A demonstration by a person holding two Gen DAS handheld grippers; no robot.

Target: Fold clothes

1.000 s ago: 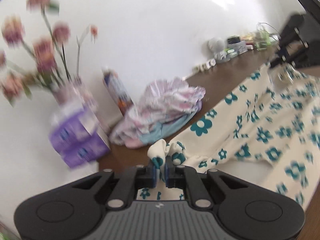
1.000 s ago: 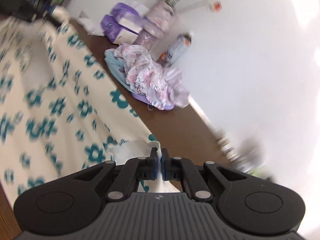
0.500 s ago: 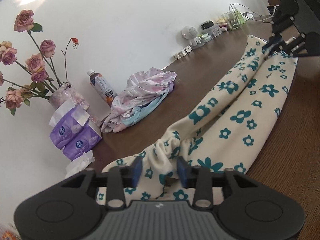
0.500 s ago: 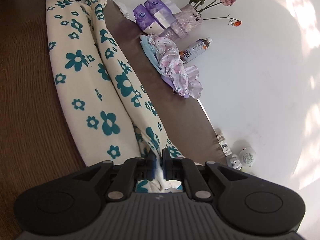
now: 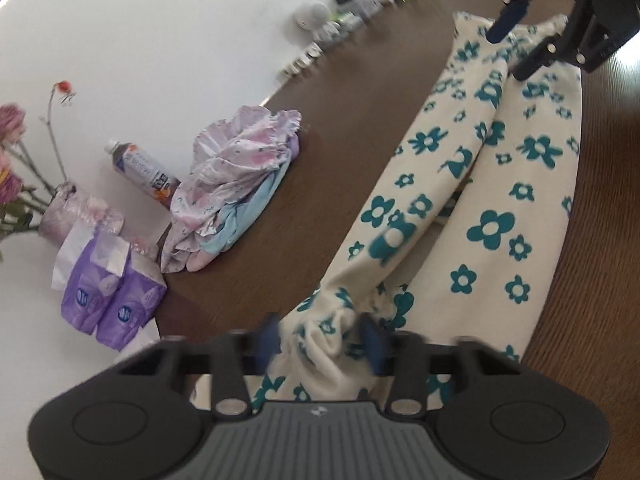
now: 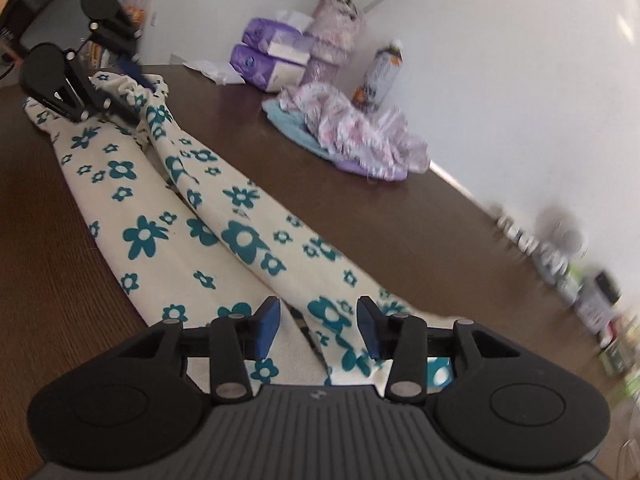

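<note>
Now, trousers: the floral trousers [image 5: 492, 216] lie stretched along the desk [image 5: 344, 128], legs side by side, lengthwise.
Left gripper: my left gripper [image 5: 319, 338] gapes wide around the bunched waistband, gripping nothing.
Right gripper: my right gripper [image 6: 318, 330] stands wide open over the leg ends, empty.
Progress: legs together; shorter crosswise folds look left.
Views: left shows the gathered waistband; right shows the cuffs.
Pile: more clothes [image 6: 352, 128] wait crumpled.
</note>
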